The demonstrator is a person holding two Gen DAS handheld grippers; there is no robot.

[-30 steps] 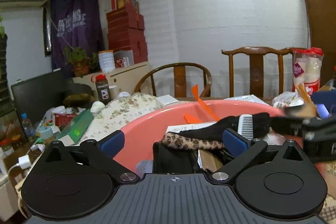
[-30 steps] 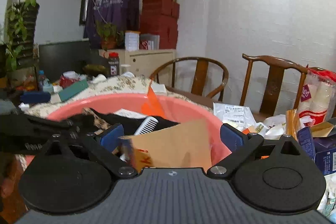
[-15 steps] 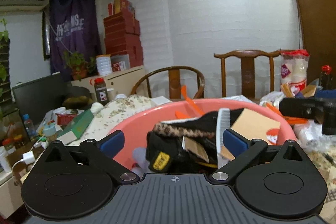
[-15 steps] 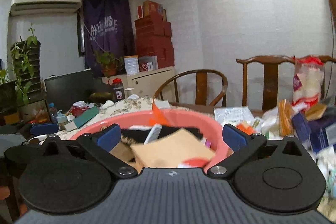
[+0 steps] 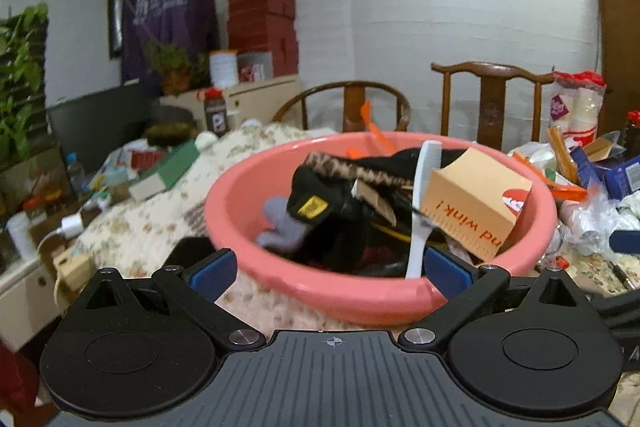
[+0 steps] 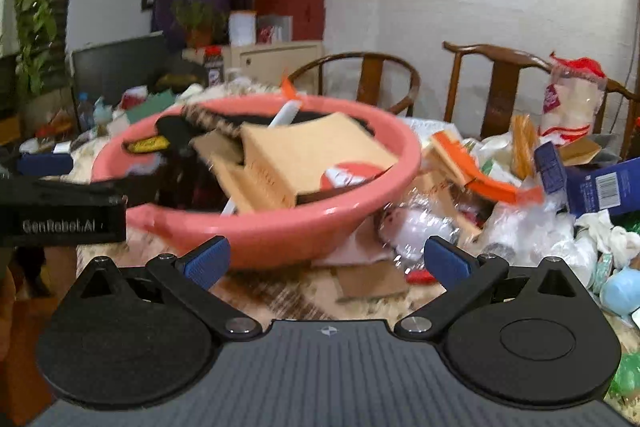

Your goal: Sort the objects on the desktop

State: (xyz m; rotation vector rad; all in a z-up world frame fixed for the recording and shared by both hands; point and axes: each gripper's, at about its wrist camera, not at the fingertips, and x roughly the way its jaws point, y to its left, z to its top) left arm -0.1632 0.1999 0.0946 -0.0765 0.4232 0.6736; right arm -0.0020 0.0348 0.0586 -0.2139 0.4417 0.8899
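Observation:
A pink plastic basin [image 5: 240, 227] sits on the floral tablecloth, full of things: a tan cardboard box [image 5: 472, 207], a white comb [image 5: 420, 211] standing on end, and black cloth with a leopard-print strip [image 5: 344, 167]. My left gripper [image 5: 328, 273] is open and empty, just in front of the basin's near rim. The basin also shows in the right wrist view [image 6: 280, 227], with the box [image 6: 316, 151] leaning on its rim. My right gripper [image 6: 326, 261] is open and empty, in front of the basin's right side. The left gripper's body [image 6: 60, 207] shows at that view's left edge.
A heap of packaging lies right of the basin: clear plastic wrap [image 6: 424, 223], a blue carton [image 6: 596, 187], orange strips [image 6: 492, 187] and a bag of cups [image 6: 568, 103]. Two wooden chairs [image 5: 348, 103] stand behind the table. A green book [image 5: 168, 171] and bottles lie at left.
Both grippers have drawn back and up from the basin, so it now sits further ahead with its near rim in view. The tan box now lies in the basin.

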